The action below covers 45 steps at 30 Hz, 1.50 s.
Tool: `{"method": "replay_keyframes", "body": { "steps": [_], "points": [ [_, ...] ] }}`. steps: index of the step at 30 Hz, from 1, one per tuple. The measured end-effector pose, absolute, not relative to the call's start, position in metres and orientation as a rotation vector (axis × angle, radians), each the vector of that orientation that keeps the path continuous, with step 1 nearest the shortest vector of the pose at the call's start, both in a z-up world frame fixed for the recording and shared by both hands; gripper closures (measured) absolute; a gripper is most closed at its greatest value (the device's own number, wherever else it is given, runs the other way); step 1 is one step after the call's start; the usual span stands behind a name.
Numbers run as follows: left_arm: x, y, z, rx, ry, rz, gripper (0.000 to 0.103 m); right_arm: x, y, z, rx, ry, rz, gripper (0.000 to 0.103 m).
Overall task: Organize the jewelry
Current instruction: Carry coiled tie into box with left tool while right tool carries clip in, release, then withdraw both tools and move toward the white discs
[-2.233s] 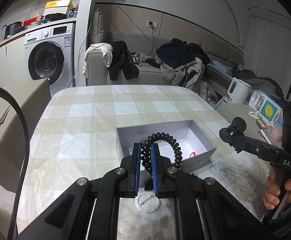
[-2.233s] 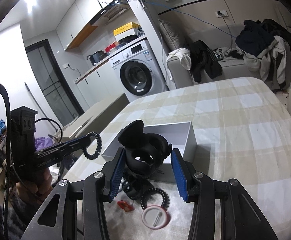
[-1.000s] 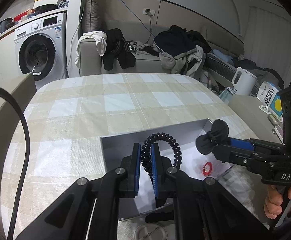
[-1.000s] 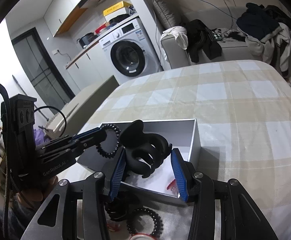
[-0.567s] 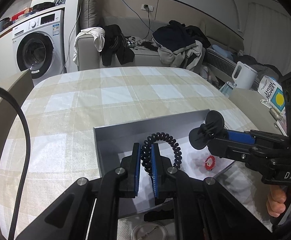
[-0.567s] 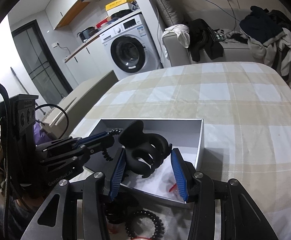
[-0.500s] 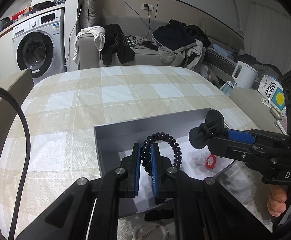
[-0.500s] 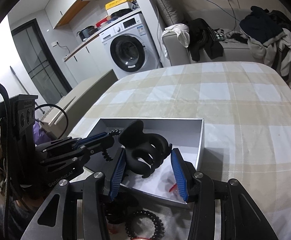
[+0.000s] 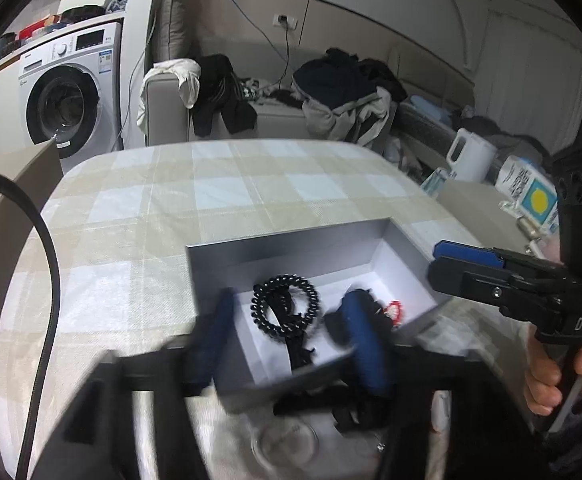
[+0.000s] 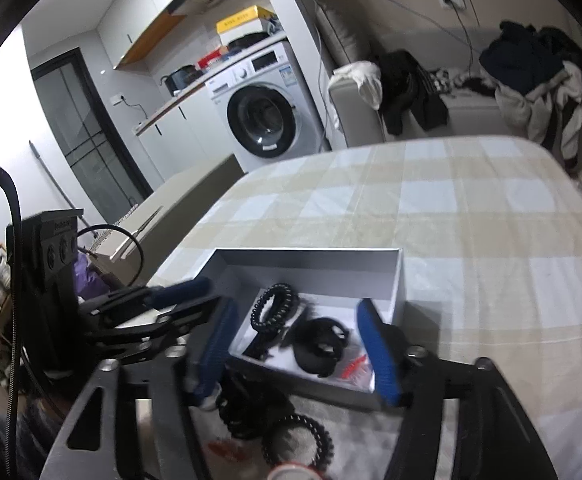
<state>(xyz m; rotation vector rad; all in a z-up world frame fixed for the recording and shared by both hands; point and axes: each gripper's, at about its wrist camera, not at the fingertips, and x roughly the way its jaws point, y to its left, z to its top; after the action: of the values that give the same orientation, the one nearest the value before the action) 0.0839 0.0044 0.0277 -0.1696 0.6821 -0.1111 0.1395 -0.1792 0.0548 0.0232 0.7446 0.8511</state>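
An open grey box with a white floor stands on the checked table. A black spiral hair tie lies in it, with a black claw clip and a small red piece beside it. My left gripper hovers over the box's near edge. Its jaws are opening, and nothing is pressed between them. My right gripper hovers there too, its jaws opening above the clip without touching it. Each gripper shows in the other's view, the right and the left.
In front of the box lie another spiral hair tie, dark clips, a red piece and a round badge. A washing machine and a sofa heaped with clothes stand beyond the table. A white kettle sits far right.
Both grippers have opened. The spiral hair tie has left the left jaws and the claw clip the right jaws; both now lie in the box. Both grippers have drawn back slightly.
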Motion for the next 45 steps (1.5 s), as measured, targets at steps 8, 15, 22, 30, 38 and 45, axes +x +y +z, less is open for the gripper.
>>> {"method": "replay_keyframes", "body": {
  "steps": [8,15,22,30,38,45],
  "points": [
    [0.043,0.006,0.028,-0.120,0.611,-0.033,0.001,0.117,-0.213,0.045,-0.025,0.729,0.761,0.000],
    [0.043,0.014,0.009,-0.158,0.683,-0.045,0.001,0.108,-0.209,0.008,-0.102,0.861,0.787,0.000],
    [0.048,0.013,-0.002,-0.161,0.735,-0.047,0.001,0.098,-0.199,-0.010,-0.163,0.914,0.812,0.000],
    [0.047,0.007,-0.010,-0.138,0.769,-0.048,0.001,0.087,-0.202,-0.007,-0.197,0.908,0.836,0.002],
    [0.050,0.008,-0.017,-0.139,0.807,-0.049,0.001,0.084,-0.196,-0.010,-0.228,0.933,0.874,0.017],
    [0.050,0.009,-0.020,-0.136,0.826,-0.035,0.001,0.079,-0.194,-0.008,-0.242,0.924,0.886,0.024]
  ]
}}
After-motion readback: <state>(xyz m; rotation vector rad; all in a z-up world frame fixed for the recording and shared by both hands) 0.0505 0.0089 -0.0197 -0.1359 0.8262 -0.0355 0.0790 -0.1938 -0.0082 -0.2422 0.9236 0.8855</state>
